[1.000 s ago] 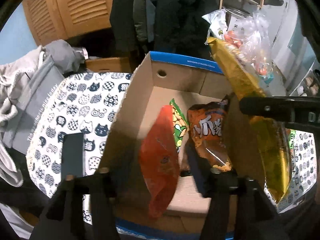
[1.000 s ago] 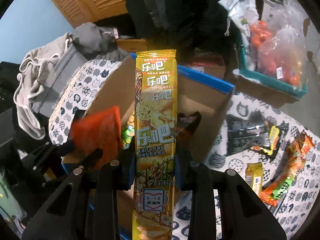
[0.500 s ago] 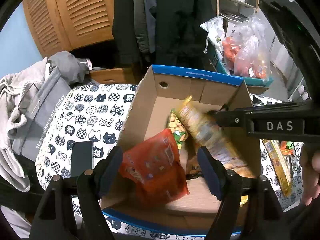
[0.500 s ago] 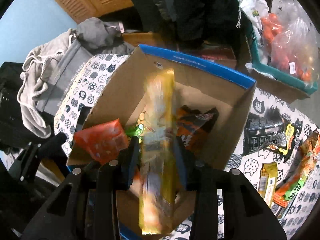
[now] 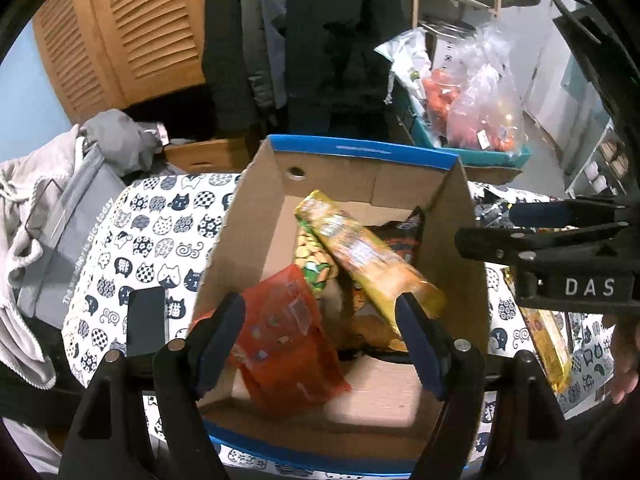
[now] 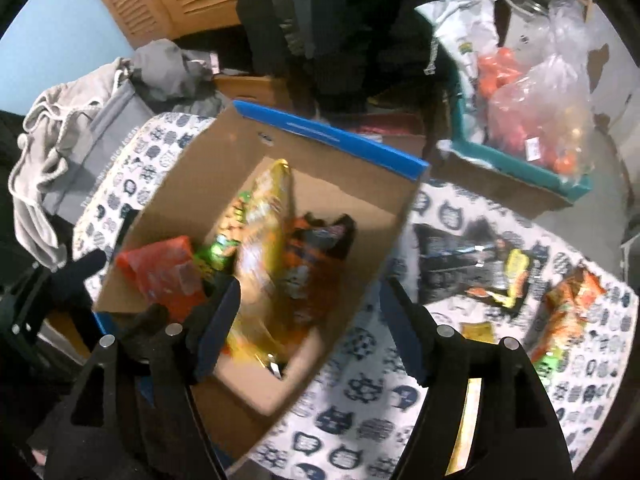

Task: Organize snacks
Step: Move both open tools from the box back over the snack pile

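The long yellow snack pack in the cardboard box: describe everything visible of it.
The long yellow snack pack is a narrow, glossy foil-like pouch with printed graphics, blurred in both views. It lies slanted inside the cardboard box, far end raised toward the back wall, near end low. It rests across the green packet and orange-black bag, with the red bag beside it. The right claw, jaws opening, no longer grips it.

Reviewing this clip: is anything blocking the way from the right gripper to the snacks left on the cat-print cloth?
Nothing visible does. The right gripper, its jaws opening and empty, hovers over the cardboard box's near right corner. The black packet and orange packet lie on open cat-print cloth to its right, past the box wall.
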Demonstrator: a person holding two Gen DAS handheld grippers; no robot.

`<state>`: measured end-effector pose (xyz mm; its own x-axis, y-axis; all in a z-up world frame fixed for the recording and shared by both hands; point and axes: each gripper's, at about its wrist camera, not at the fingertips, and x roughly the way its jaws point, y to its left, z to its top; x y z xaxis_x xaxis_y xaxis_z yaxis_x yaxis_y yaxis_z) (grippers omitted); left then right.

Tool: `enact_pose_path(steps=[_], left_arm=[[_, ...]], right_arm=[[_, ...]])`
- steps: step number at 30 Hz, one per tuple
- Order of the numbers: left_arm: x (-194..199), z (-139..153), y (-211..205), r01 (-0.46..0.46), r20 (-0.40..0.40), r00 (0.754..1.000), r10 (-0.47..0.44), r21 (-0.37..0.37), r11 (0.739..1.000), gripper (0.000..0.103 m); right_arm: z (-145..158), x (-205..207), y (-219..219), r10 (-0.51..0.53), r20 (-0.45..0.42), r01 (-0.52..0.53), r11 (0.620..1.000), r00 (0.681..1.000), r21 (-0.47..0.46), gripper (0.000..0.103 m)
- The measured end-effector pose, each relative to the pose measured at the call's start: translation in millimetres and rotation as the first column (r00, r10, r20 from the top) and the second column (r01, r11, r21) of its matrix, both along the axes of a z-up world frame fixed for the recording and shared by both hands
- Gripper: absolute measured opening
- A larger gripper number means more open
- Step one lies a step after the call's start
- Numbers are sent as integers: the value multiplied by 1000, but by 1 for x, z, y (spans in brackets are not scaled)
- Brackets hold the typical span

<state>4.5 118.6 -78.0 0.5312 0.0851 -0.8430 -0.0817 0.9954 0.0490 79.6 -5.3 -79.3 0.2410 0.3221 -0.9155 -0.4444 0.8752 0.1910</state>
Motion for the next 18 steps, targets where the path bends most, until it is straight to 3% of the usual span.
enact_pose_path(steps=[18], left_arm=[[8,9,-82,151,-8,989,-151,16,988,79]], right_arm=[[9,-21,-102,-104,56,109,991,993,-84,73]])
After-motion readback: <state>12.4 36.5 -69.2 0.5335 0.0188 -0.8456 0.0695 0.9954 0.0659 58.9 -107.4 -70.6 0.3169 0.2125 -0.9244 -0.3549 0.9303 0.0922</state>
